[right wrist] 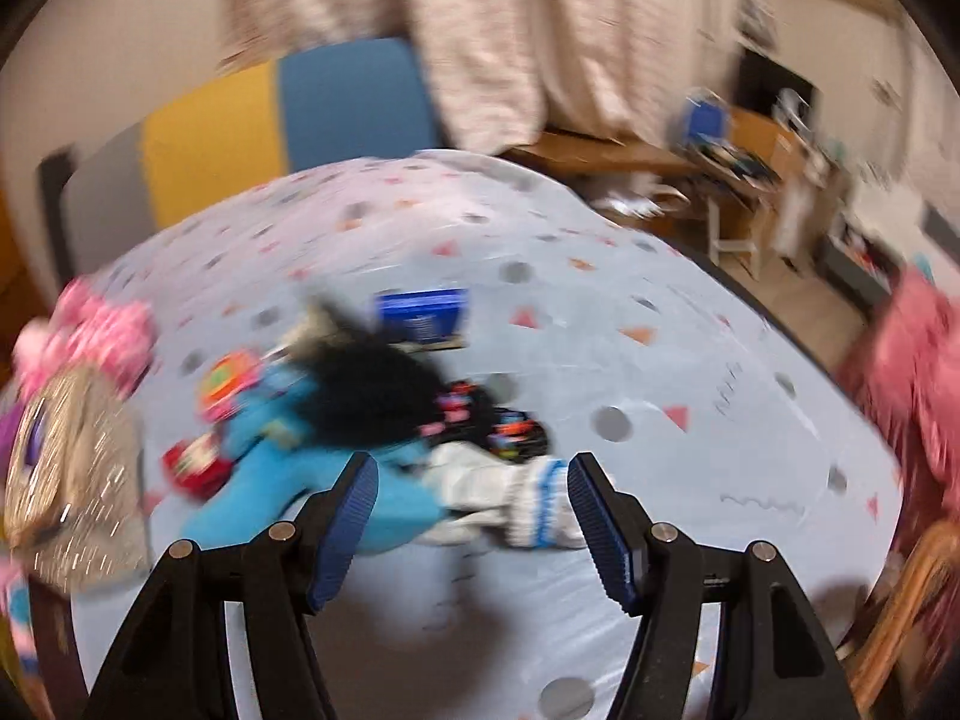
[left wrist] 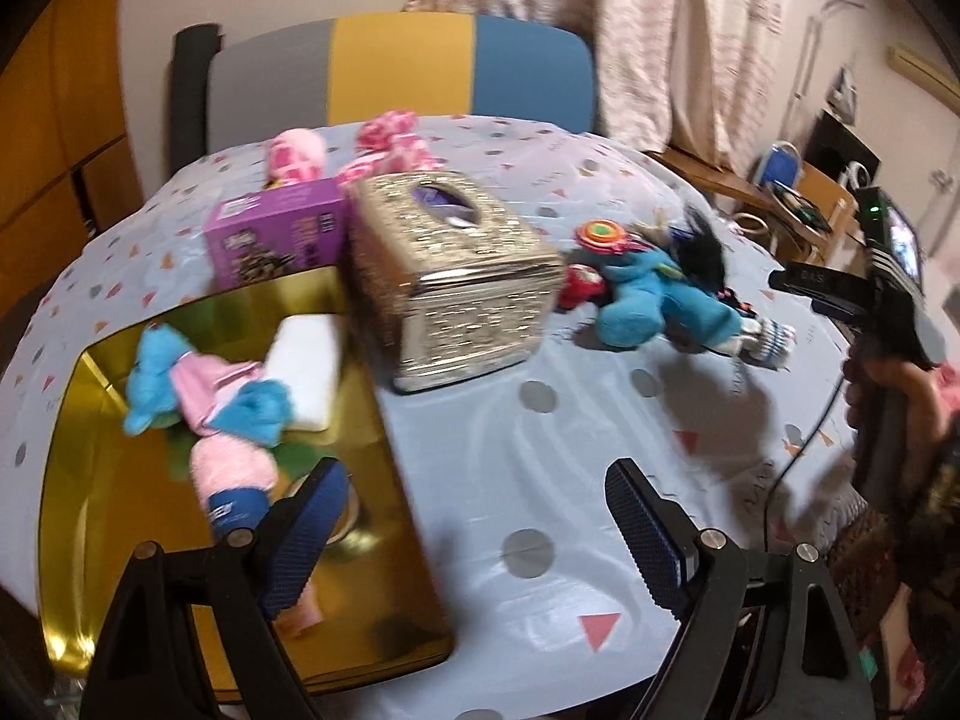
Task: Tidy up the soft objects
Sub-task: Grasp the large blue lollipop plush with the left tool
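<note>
bare tablecloth (left wrist: 540,450) ahead, silver tissue box (left wrist: 456,276) blocking gold tray (left wrist: 120,516)

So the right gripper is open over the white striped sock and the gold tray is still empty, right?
Not quite. The right gripper is open over the white striped sock, but the gold tray is not empty: the left wrist view shows blue and pink soft items already in it.
</note>
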